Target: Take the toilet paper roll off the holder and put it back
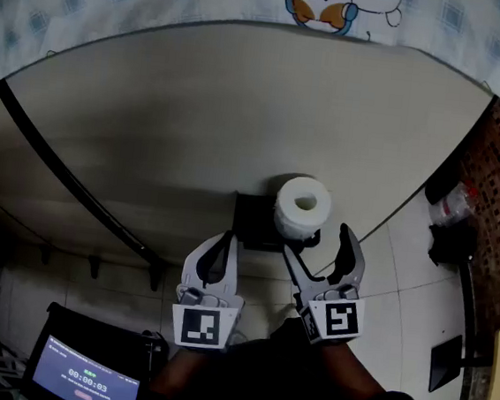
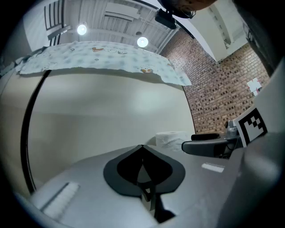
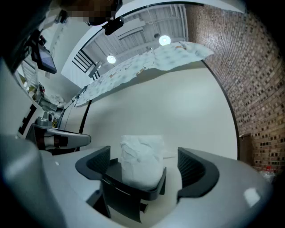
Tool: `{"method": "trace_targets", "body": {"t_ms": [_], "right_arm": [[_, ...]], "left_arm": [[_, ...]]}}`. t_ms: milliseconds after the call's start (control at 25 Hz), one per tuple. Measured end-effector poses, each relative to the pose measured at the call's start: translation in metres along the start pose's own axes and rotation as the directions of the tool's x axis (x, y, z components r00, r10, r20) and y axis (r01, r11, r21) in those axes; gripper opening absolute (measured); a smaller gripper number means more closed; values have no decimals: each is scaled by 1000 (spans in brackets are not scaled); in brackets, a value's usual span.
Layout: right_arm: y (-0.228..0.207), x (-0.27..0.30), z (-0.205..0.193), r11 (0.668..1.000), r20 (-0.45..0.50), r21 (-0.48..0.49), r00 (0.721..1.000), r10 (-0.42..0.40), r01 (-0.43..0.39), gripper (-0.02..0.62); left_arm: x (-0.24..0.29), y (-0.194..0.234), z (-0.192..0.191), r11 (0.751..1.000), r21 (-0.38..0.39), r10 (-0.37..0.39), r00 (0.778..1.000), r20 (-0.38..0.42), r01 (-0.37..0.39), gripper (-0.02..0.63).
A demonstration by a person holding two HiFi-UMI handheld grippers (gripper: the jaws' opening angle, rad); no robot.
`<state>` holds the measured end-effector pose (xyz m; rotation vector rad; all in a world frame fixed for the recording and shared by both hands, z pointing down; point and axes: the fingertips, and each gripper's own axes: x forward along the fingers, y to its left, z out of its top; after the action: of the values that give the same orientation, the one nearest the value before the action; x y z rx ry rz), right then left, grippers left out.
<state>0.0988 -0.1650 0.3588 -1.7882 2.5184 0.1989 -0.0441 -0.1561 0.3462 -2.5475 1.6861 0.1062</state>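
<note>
Head view looking dim and murky, corners falling into shadow, a screen [image 1: 84, 381] glowing at lower left, round ceiling lamps [image 2: 81, 30] glaring in both gripper views, pale wall [image 2: 111, 102] catching soft even light, fisheye bending edges, near foreground blurring

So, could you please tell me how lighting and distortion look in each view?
Head view: dim, darkest at the bottom, straight edges bowed by the fisheye; the toilet paper roll is brightest. Left gripper view: two ceiling lamps glare, corners black. Right gripper view: evenly lit, strongly curved edges.
</note>
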Motion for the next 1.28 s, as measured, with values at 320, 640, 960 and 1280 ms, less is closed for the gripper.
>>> {"method": "trace_targets", "body": {"t_ms": [320, 640, 960, 1280], "right_arm": [[5, 34, 2, 999, -39, 45, 999, 18, -16, 584], [7, 63, -7, 1000, -106, 2, 994, 29, -29, 583], [5, 72, -10, 1000, -141, -11, 990, 16, -18, 546], [10, 74, -2, 998, -127, -7, 990, 54, -55, 463]], "left_arm": [[4, 7, -1, 1000, -14, 17, 1000, -6, -17, 18], [8, 17, -5, 1000, -17, 26, 999, -19, -26, 18], [12, 26, -9, 999, -23, 38, 999, -25, -38, 18], [13, 25, -10, 999, -20, 37, 999, -30, -37, 18]]}}
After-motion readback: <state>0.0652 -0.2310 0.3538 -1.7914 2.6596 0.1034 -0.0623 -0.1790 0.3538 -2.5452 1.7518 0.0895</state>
